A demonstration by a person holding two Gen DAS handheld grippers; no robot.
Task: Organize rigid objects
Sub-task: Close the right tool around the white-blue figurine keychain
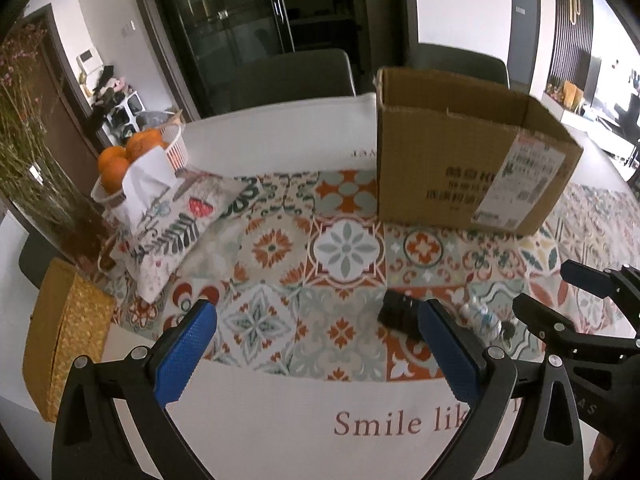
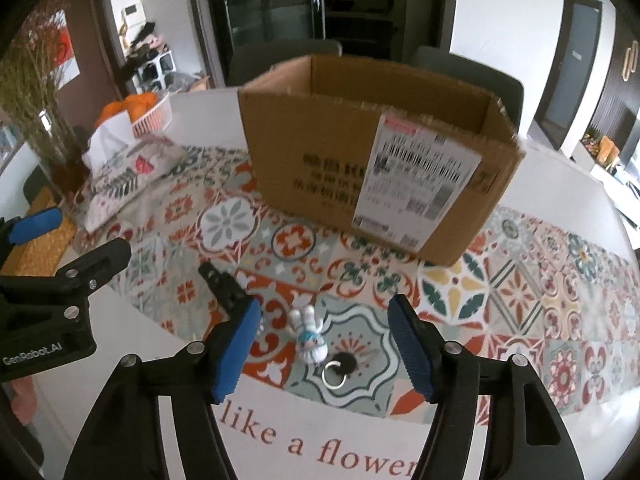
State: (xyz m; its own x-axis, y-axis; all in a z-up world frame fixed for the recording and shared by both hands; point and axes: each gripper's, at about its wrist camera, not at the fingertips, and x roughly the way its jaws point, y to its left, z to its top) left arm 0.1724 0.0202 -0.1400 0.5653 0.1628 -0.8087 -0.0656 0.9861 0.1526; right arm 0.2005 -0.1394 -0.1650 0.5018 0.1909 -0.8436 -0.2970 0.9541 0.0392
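Bunny keychain (image 2: 311, 336): small, light, rigid, on worktop (image 2: 360, 440) between spread jaws of right gripper (image 2: 326, 350), short of box (image 2: 372, 168). Best pinched across body. Long axis toward box, ears far, ring (image 2: 333, 374) near. Left gripper (image 1: 316, 354) jaws spread, empty, beside black clip (image 1: 400, 312).

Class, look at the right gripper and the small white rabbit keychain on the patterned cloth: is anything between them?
Nothing visible. The small white rabbit keychain lies on the patterned cloth just ahead of the open right gripper, with only bare cloth between. The black clip lies off to the left, beside the left finger.
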